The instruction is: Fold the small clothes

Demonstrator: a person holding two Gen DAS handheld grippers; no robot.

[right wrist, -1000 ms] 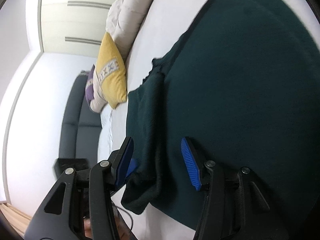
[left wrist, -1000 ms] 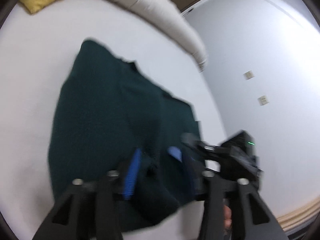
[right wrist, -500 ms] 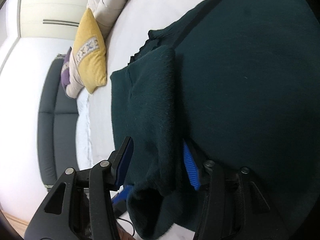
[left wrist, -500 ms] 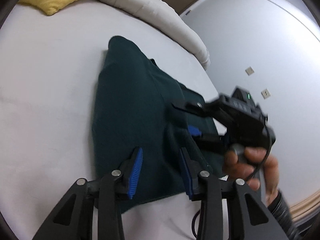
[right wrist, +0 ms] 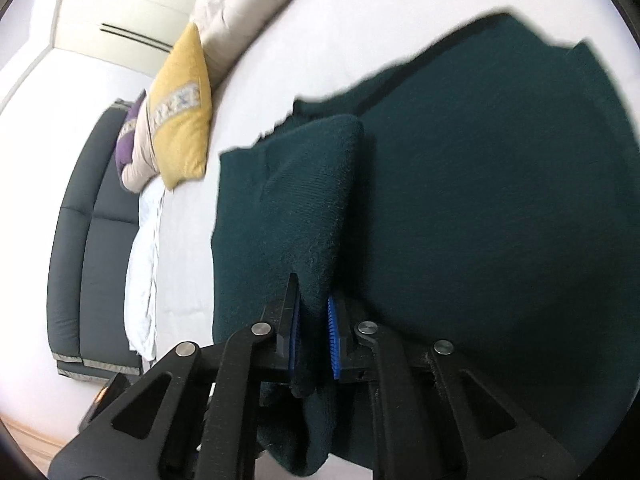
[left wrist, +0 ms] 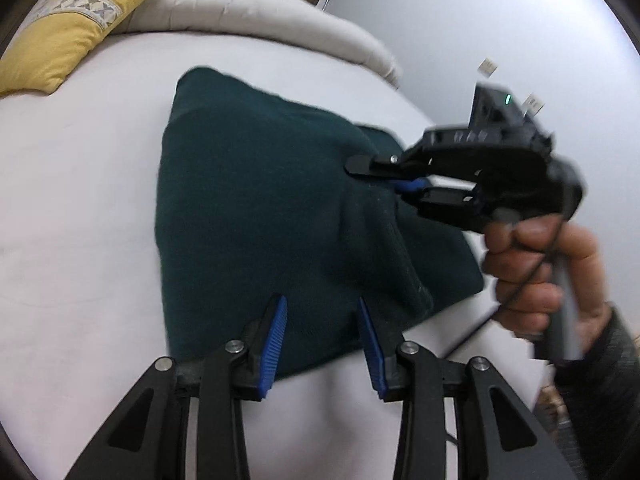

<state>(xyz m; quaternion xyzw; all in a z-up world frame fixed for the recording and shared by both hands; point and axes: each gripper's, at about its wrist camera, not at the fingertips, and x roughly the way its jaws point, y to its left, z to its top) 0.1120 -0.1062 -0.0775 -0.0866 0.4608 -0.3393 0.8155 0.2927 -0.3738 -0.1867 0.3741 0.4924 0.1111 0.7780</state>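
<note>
The dark green sweater (left wrist: 256, 208) is lying on the white bed (left wrist: 80, 200), partly folded. The right gripper (right wrist: 314, 322) is clamping a raised fold of the sweater between its blue pads (right wrist: 333, 336). The left gripper (left wrist: 322, 340) is hovering with its fingers spread over the near hem, grasping nothing. A yellow pillow (left wrist: 60, 48) is lying at the far side of the bed.

Soft, even indoor light fills both views, brightest on the white bed (left wrist: 80, 208) and the wall (left wrist: 460, 20), which verges on glare. Shadows are faint. Fisheye bending curves the edges, ringed by black corners. The right claw (left wrist: 384, 178) and hand (left wrist: 544, 268) smear with motion blur; the sweater (right wrist: 500, 200) edges look soft.
</note>
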